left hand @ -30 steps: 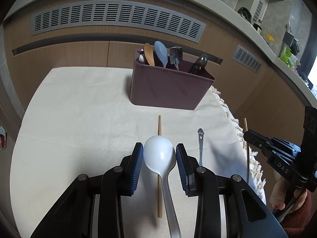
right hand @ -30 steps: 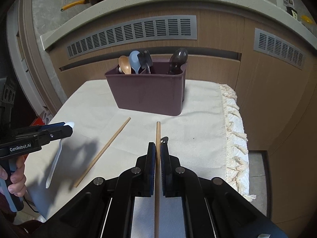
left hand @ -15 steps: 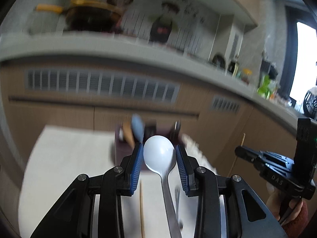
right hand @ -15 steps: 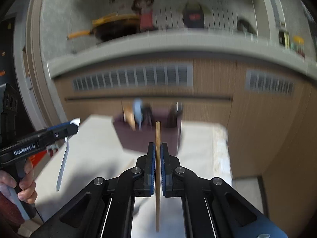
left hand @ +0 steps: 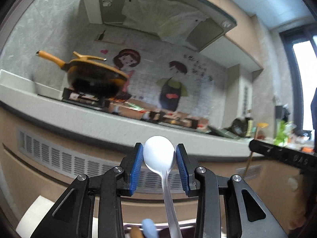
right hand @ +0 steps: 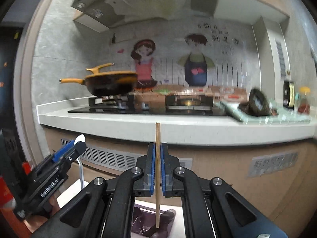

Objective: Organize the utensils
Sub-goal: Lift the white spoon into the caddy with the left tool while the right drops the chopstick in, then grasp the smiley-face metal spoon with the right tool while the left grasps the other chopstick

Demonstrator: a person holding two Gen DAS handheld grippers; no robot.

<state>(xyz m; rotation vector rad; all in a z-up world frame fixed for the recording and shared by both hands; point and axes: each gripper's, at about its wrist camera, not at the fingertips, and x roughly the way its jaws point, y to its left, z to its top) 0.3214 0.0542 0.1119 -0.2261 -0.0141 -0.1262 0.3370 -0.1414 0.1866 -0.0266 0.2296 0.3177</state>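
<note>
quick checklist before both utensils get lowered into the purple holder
1. Left hand-held gripper clamped on white spoon: ok.
2. Right hand-held gripper clamped on wooden chopstick: ok.
3. Chopstick upright, lower tip over the purple utensil holder: ok.
4. Spoon handle pointing down toward the holder: ok.
5. Free compartment under the spoon: cannot tell, the holder is mostly hidden in the left wrist view.
6. The two grippers apart: ok.

Home kitchen. Orange-lidded pan (right hand: 111,81) on gas hob (right hand: 146,105) at 11 o'clock, range hood (left hand: 158,17) overhead. Cartoon-cook wall decal (right hand: 195,59) at 12.
</note>
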